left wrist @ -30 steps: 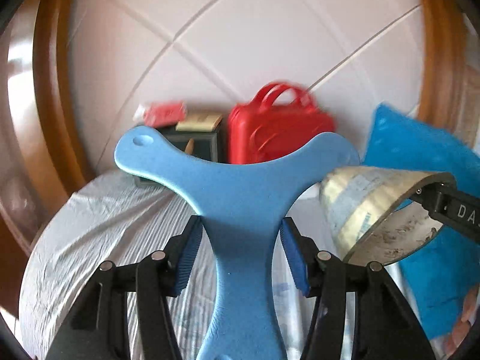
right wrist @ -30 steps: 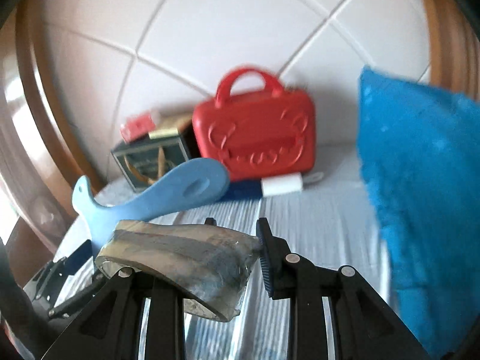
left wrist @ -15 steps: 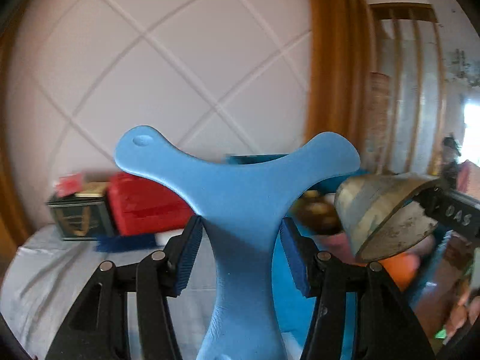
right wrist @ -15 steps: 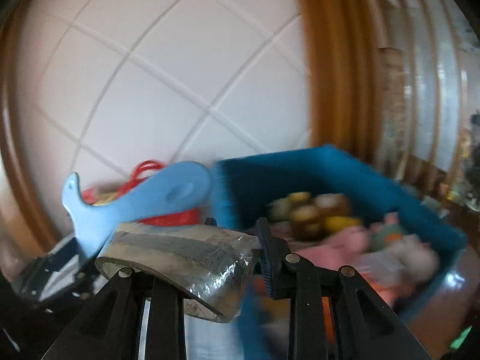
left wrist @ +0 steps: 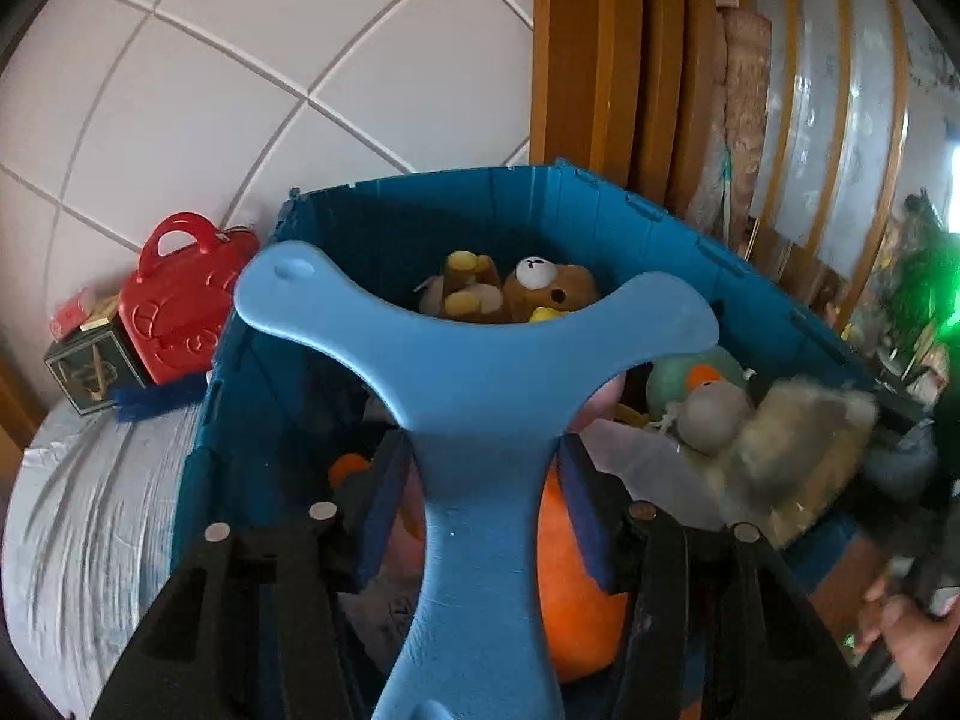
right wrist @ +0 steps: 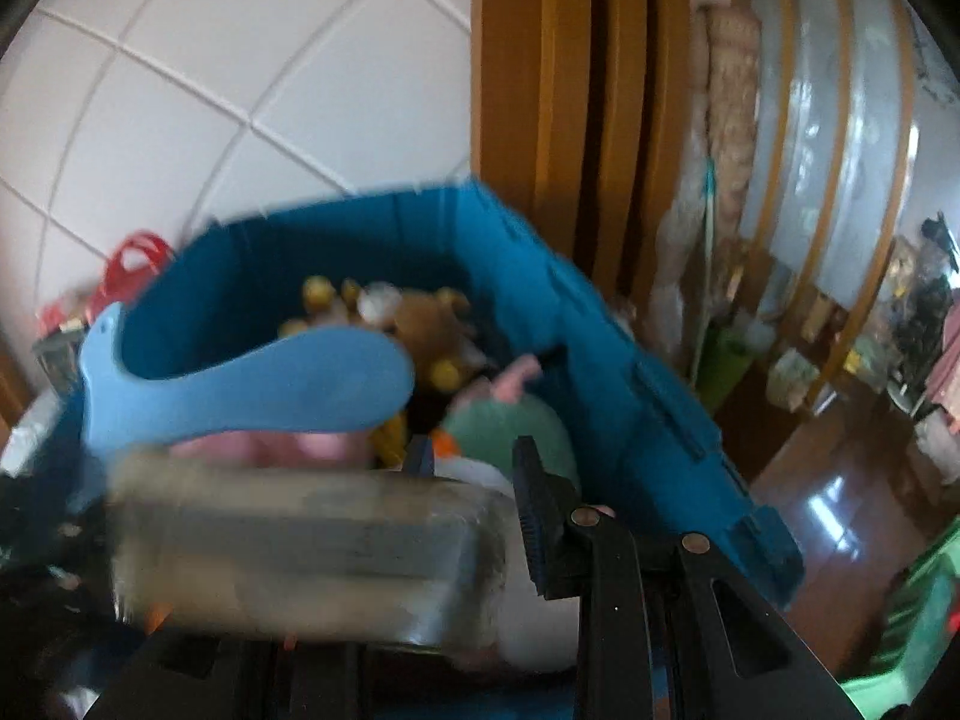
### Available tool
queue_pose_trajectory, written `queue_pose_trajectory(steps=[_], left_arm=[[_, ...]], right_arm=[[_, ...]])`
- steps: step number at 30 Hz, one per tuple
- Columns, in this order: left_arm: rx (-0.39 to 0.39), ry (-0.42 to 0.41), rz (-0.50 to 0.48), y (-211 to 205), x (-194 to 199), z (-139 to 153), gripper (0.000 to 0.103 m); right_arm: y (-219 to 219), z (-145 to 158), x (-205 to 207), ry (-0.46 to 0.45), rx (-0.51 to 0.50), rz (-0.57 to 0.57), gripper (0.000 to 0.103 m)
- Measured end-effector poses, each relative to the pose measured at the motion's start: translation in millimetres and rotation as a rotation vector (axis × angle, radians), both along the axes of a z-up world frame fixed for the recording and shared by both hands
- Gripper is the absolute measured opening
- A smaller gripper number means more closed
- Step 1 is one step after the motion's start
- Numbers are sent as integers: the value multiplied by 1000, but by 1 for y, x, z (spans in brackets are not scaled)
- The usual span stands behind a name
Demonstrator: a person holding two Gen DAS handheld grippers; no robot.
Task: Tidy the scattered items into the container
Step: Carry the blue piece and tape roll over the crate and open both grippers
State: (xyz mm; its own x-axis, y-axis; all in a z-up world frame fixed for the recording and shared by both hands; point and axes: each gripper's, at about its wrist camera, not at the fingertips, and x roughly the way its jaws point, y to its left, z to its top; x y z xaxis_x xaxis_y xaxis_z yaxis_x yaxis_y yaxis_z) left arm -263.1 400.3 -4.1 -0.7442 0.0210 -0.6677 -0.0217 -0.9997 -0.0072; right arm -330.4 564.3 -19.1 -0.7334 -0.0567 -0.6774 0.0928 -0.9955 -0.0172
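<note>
My left gripper (left wrist: 480, 498) is shut on a light blue whale-tail-shaped plastic piece (left wrist: 480, 372), held over the open blue storage bin (left wrist: 420, 204). The bin holds several plush toys, among them a brown bear (left wrist: 549, 285) and an orange one (left wrist: 576, 588). My right gripper (right wrist: 474, 510) holds a blurred, plastic-wrapped tan shoe sole (right wrist: 300, 552), just over the bin's near edge (right wrist: 630, 396). The blue piece also shows in the right wrist view (right wrist: 252, 390), and the blurred sole in the left wrist view (left wrist: 792, 444).
A red toy case (left wrist: 180, 300), a dark box (left wrist: 90, 369) and a small red pack (left wrist: 72, 309) stand on the grey-sheeted bed (left wrist: 78, 540) left of the bin. A white padded headboard is behind. A wooden frame (right wrist: 540, 90) and cluttered room lie right.
Both grippers have swung right and forward with their items, from facing the headboard and red case to over the open bin. The sole now looks blurred from motion.
</note>
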Motion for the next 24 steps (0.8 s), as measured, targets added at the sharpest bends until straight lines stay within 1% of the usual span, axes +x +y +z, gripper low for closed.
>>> queue_pose_trajectory(steps=[1,2,3,5,6,7,8,9,10,11,13,15,16,17,19,20,21,24], left_arm=[[-11,-18,9,4,-2,-1,50],[-22,-26,19,7,-4,0,50],[-24,-23,31,7,-2,1,50],[-50,-23,58,11,-2,1,52],[-68,-26,65,11,-4,1,57],[-80,-27,70,10,-4,2,62],[-86,-18,72,8,-2,3,65],[-92,-7,73,6,0,5,77],[-99,8,78,6,3,8,83],[-104,28,82,6,8,11,83],[-103,45,87,5,13,16,84],[-96,55,87,2,22,20,84],[-95,61,89,0,27,21,86],[-94,69,88,-3,35,23,88],[-91,79,93,-9,49,25,99],[-88,91,95,-14,59,27,101],[-84,100,99,-18,67,29,102],[-66,126,109,-32,94,36,102]], right_arm=[[4,-9,-3,-23,2,11,27],[6,-16,-5,-35,3,24,29],[10,-22,-7,-38,5,31,29],[14,-23,-6,-35,10,39,29],[15,-22,-7,-36,17,43,32],[15,-22,-7,-36,26,44,36],[15,-21,-8,-36,39,42,44],[15,-21,-8,-38,57,34,50],[16,-20,-7,-38,73,24,64],[19,-20,-4,-39,83,13,77],[22,-22,-2,-44,79,17,88],[25,-21,7,-48,87,16,91],[26,-21,11,-50,90,14,96],[26,-20,16,-50,91,15,100],[26,-14,30,-30,101,6,101],[27,-9,36,-26,97,1,103],[26,-4,45,-17,99,0,102],[20,10,72,14,97,2,103]])
